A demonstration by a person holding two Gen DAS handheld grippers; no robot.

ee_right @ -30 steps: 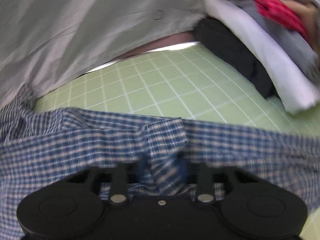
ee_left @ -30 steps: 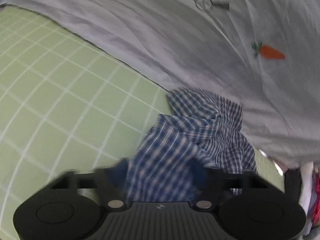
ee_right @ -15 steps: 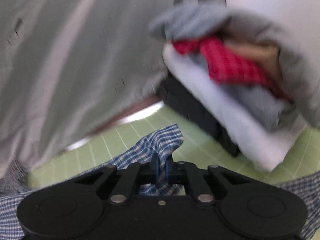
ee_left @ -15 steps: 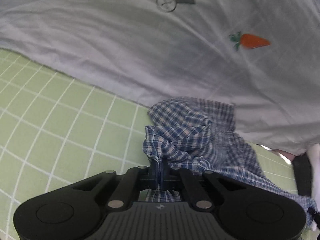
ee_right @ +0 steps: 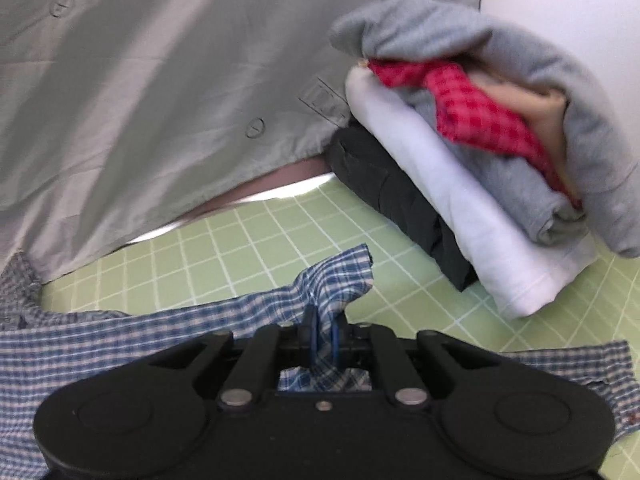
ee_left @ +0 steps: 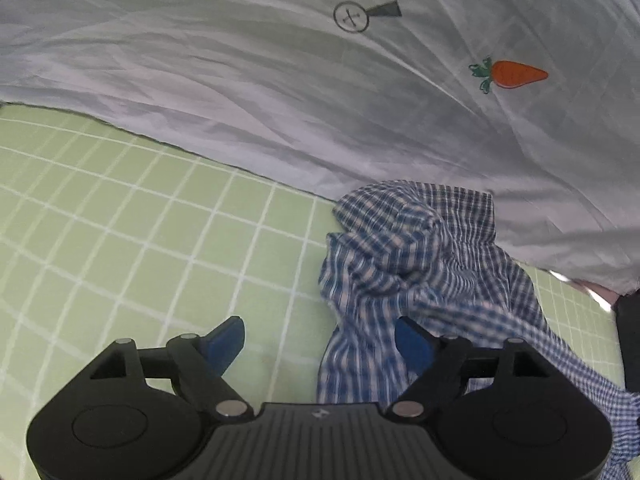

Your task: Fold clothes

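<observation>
The blue-and-white checked shirt [ee_left: 420, 264] lies crumpled on the green gridded mat [ee_left: 140, 220], bunched at about 3 o'clock of the left view, against the edge of a white sheet [ee_left: 280, 80]. The left gripper [ee_left: 320, 338] has just been opening; its jaws stand wide, with cloth between them but not pinched. The right gripper [ee_right: 322, 334] is clamped on a raised fold of the shirt [ee_right: 332, 280]. Folded clothes [ee_right: 460, 152] are stacked at 2 o'clock.

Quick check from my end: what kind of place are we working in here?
Probably a bed at home: a green grid sheet, a rumpled grey carrot-print duvet, and a stack of folded clothes beside the blue checked shirt.
</observation>
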